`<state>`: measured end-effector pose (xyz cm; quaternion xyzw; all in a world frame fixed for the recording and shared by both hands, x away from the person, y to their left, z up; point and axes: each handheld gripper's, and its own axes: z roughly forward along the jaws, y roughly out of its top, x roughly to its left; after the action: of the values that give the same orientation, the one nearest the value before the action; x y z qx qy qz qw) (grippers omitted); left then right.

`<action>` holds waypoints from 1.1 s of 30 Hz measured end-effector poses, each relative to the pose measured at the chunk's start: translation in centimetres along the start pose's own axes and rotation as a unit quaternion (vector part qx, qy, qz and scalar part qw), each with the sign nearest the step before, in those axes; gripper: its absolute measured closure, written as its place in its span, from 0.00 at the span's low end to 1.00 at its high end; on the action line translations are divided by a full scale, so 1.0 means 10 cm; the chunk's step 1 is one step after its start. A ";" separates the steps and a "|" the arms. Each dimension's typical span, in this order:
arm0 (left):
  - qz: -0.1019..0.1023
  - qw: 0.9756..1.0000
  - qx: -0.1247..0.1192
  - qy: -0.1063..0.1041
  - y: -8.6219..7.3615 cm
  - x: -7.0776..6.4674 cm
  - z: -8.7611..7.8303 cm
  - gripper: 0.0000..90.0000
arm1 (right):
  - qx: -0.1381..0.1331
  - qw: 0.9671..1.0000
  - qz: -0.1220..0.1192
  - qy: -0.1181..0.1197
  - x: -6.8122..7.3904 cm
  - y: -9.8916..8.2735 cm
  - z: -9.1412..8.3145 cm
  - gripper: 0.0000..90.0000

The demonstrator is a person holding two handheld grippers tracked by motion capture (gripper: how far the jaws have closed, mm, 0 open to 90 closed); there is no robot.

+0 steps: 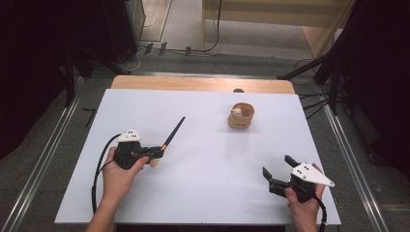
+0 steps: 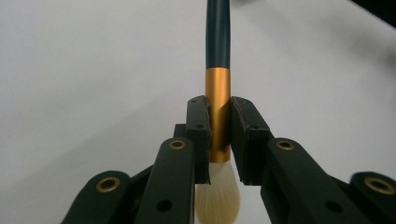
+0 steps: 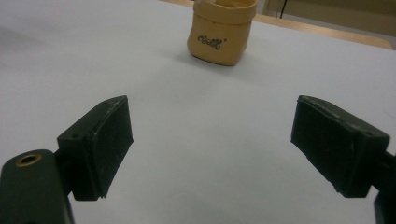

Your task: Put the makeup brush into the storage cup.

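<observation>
White table (image 1: 203,159) carries everything; both grippers sit at its near edge. Tan pouch (image 1: 241,116) stands upright, well ahead of the right gripper (image 1: 276,172) and slightly to its left, something pale already inside. Right gripper: jaws wide, nothing between them. Left gripper (image 1: 159,152): clamped on the brush (image 2: 218,70) at the gold ferrule, bristles back toward the hand, dark handle pointing forward. Judgement: brush likely goes in the pouch; keep the ferrule grip firm, steady the pouch with the free gripper.

Brush (image 2: 218,100) in hand-held gripper (image 2: 219,135)
</observation>
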<state>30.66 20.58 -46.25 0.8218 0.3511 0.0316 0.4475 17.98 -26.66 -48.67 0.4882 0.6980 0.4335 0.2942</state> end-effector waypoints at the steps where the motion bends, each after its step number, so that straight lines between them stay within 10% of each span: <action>1: -0.003 1.000 -0.007 -0.003 -0.01 0.00 0.00 0.88 | 0.000 1.000 -0.001 0.002 0.01 0.01 0.01 0.15; 25: -0.005 0.995 -0.081 -0.054 -0.04 -0.18 0.10 0.88 | -0.023 0.998 0.001 0.053 0.60 0.76 0.46 0.16; 33: -0.018 0.991 -0.105 -0.075 -0.06 -0.22 0.13 0.88 | -0.013 0.996 0.018 0.082 0.80 0.75 0.54 0.16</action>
<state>29.15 18.51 -46.89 0.7639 0.3262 -0.0016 0.5569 22.85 -16.34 -44.35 0.4601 0.7049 0.4863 0.2344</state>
